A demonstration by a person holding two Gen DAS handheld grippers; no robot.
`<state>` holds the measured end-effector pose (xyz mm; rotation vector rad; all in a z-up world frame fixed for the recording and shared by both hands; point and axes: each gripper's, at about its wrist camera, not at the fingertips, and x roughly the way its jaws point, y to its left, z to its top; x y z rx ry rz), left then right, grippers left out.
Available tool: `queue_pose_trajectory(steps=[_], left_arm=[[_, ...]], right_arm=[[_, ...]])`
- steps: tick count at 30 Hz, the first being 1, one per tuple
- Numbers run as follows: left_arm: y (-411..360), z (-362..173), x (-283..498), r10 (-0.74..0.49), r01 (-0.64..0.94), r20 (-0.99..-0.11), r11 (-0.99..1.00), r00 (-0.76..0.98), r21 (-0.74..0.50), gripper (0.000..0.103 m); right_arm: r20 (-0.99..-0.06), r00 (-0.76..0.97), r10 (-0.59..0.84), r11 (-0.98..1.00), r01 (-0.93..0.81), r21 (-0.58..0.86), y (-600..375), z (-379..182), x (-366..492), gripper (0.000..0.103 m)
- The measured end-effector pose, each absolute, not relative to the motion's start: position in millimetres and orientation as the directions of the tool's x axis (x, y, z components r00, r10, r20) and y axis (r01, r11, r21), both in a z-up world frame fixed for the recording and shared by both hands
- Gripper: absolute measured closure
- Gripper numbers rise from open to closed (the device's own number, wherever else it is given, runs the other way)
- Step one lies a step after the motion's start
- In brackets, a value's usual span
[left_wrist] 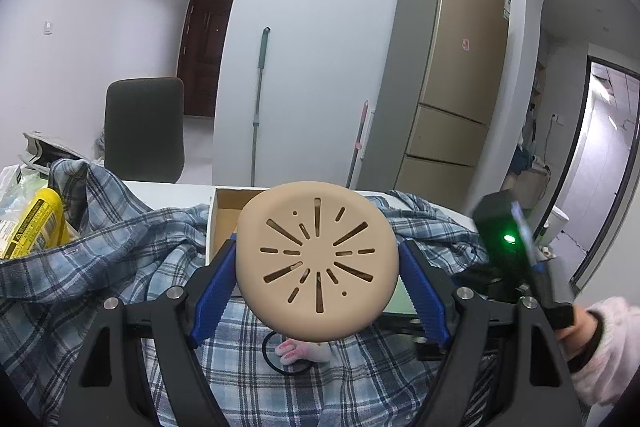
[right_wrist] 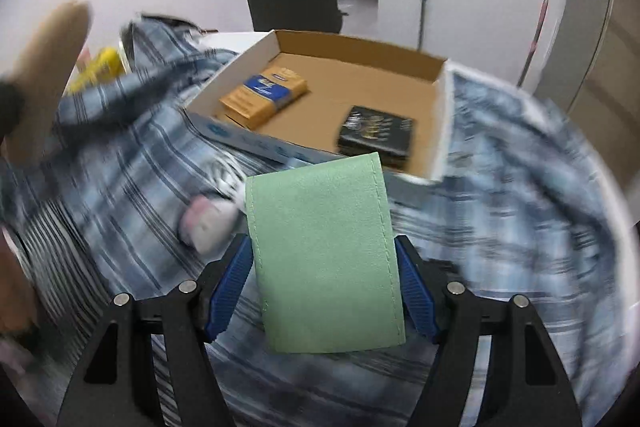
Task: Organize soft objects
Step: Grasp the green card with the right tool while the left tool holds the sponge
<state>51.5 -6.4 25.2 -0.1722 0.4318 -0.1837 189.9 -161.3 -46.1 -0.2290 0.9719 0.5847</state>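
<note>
The left gripper [left_wrist: 317, 281] clamps one tan slotted silicone disc [left_wrist: 317, 259]; the right gripper [right_wrist: 324, 285] clamps one green folded cloth [right_wrist: 326, 259] above the plaid shirt [right_wrist: 500, 211]. Two packets sit inside one cardboard box [right_wrist: 360, 47]: orange-and-blue [right_wrist: 264, 97] and black [right_wrist: 376, 133].

Your left wrist camera looks level along its fingers [left_wrist: 218, 279], low over the plaid cloth [left_wrist: 120, 259], facing the fridge [left_wrist: 452, 87] at 1 o'clock. Your right wrist camera tilts downward, close above the cardboard box [right_wrist: 360, 67] at 12 o'clock. Both views share that cloth, the box [left_wrist: 224, 211] and the chair [left_wrist: 144, 127] beyond.
</note>
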Motion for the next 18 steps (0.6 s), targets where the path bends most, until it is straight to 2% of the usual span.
queue_pose_trajectory(steps=[3,5,6,10,14,18], left_arm=[[-4,25,53,-0.203,0.125,-0.402,0.969,0.893,-0.211,0.022],[0,26,54,-0.201,0.119,-0.405,0.968,0.892,-0.219,0.022],[1,26,54,-0.200,0.116,-0.406,0.968,0.892,-0.222,0.022],[7,28,55,-0.194,0.105,-0.403,0.967,0.894,-0.231,0.022],[10,28,55,-0.188,0.097,-0.403,0.967,0.896,-0.235,0.022],[9,29,54,-0.186,0.099,-0.399,0.968,0.898,-0.228,0.022]], right_arm=[[-0.836,0.362,0.411,0.833,-0.521,0.184,-151,-60,205,0.033],[-0.842,0.343,0.416,0.835,-0.510,0.205,-143,-67,210,0.032],[-0.842,0.359,0.403,0.840,-0.510,0.184,-140,-67,206,0.031],[-0.829,0.461,0.315,0.849,-0.528,0.029,-129,-65,191,0.012],[-0.806,0.532,0.258,0.842,-0.534,-0.082,-124,-59,179,0.011],[-0.811,0.526,0.259,0.852,-0.519,-0.064,-129,-57,175,0.011]])
